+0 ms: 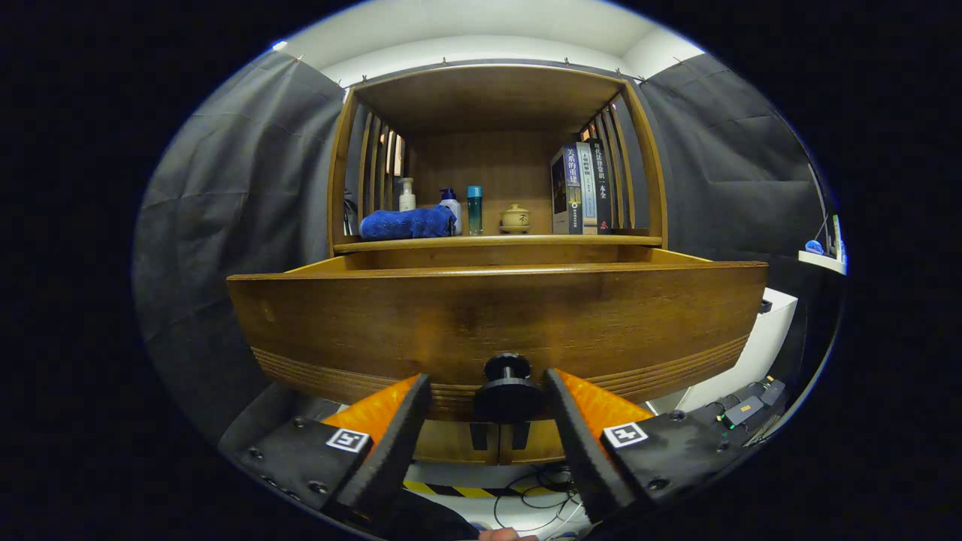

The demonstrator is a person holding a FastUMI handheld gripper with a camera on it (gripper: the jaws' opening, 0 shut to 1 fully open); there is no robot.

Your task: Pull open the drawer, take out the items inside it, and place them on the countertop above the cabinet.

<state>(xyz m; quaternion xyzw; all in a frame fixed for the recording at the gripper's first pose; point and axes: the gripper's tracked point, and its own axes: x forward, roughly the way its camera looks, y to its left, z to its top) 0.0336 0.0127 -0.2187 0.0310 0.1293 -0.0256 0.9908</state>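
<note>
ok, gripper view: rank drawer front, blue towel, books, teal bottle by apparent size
1. Drawer front, largest, though it sits nearest the camera, with its knob between the open gripper fingers.
2. Blue towel and books: too alike to rank.
3. Teal bottle, smallest.

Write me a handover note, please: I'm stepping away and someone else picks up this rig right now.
Hand-held gripper: fingers open, one on each side of the round black knob, not pressing on it.

Brown wooden drawer: already pulled out from the wooden cabinet; its inside is hidden behind the drawer front, so the contents cannot be told.

Countertop above the drawer: holds a folded blue towel, a white pump bottle, a teal bottle, a small yellow lidded pot and upright books.

Done: drawer open.

Left: lift the gripper over the drawer front, take out whatever lies inside, and set it on the countertop.
</note>
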